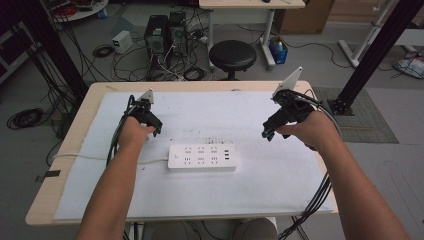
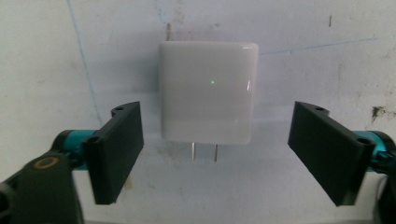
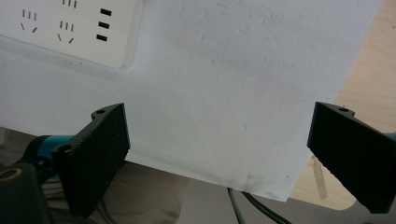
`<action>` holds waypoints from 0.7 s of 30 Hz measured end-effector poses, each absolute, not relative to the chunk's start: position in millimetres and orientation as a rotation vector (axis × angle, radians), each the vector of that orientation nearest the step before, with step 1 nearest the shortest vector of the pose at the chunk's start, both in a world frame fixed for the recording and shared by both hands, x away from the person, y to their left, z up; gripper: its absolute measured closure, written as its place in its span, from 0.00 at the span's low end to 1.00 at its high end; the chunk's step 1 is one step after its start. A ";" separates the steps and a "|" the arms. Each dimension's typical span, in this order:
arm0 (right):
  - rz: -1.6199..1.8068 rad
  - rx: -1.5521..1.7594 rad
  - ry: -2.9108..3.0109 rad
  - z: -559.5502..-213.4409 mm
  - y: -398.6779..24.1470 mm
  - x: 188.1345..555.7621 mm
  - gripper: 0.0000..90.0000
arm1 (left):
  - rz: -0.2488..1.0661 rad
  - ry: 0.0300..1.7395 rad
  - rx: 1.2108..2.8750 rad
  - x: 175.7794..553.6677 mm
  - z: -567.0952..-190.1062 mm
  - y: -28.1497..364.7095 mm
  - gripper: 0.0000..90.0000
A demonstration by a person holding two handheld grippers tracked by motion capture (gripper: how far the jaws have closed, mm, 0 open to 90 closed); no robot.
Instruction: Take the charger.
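Power strip cut off at edge

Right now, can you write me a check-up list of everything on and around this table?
Surface: wooden table covered by a white sheet, lightly smudged.
Job's things: white power strip lying flat mid-sheet; white plug adapter on the sheet, prongs showing, between the left gripper's open jaws, not touched.
Clutter: nothing seen on the sheet.
Grippers: left gripper open over the adapter; right gripper open, holding nothing.
Cables: the strip's white cord runs off the left edge; black cables trail from both grippers.
Surroundings: black stool, computer towers and tangled floor wires behind the table.
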State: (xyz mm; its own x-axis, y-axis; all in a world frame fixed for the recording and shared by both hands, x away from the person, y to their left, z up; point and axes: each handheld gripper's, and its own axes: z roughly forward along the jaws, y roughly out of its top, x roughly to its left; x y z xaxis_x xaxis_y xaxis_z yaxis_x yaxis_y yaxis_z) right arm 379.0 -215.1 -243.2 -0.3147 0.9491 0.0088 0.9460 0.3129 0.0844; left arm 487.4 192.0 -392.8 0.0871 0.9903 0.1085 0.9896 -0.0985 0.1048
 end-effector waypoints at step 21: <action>0.122 1.817 2.505 -242.4 -216.3 377.4 0.06 | 0.284 2.065 2.355 488.1 -404.7 193.2 0.46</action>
